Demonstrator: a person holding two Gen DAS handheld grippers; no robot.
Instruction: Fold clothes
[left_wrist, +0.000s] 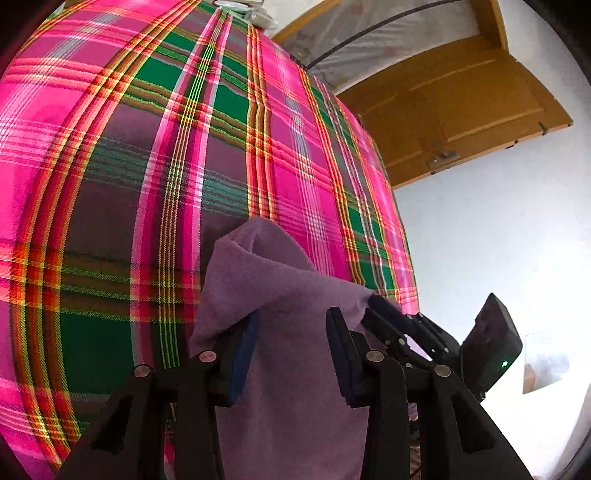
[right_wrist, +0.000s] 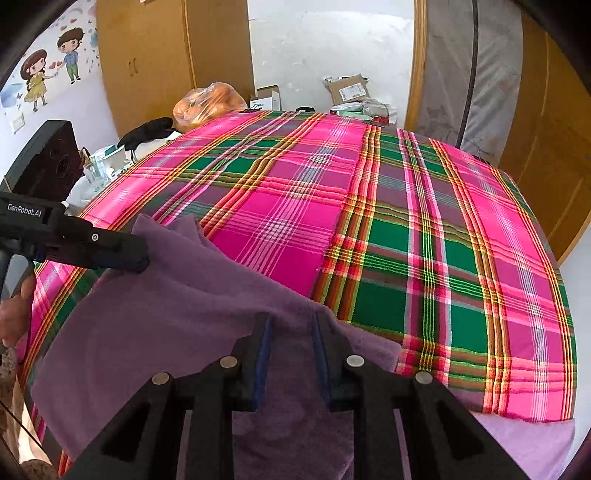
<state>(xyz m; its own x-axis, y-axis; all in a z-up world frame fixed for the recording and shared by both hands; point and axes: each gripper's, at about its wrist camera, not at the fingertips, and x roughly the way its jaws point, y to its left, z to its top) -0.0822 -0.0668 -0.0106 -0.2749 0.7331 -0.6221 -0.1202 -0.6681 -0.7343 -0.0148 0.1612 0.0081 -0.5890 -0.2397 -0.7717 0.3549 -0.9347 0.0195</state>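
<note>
A purple fleece garment (right_wrist: 166, 314) lies at the near edge of a bed covered by a pink and green plaid sheet (right_wrist: 406, 221). My right gripper (right_wrist: 291, 321) is shut on a bunched fold of the garment near its middle edge. To its left, my left gripper (right_wrist: 129, 254) pinches a raised corner of the same garment. In the left wrist view the purple garment (left_wrist: 280, 280) fills the gap between the fingers of my left gripper (left_wrist: 291, 321) and peaks above them. My right gripper (left_wrist: 384, 306) grips the cloth just to the right.
A bag of oranges (right_wrist: 208, 101) and cardboard boxes (right_wrist: 347, 88) sit beyond the far edge of the bed. A cluttered bedside table (right_wrist: 107, 162) stands at the left. A wrapped mattress (right_wrist: 472, 74) leans by wooden wardrobes (right_wrist: 546, 147). A person's hand (right_wrist: 14, 314) holds the left gripper's handle.
</note>
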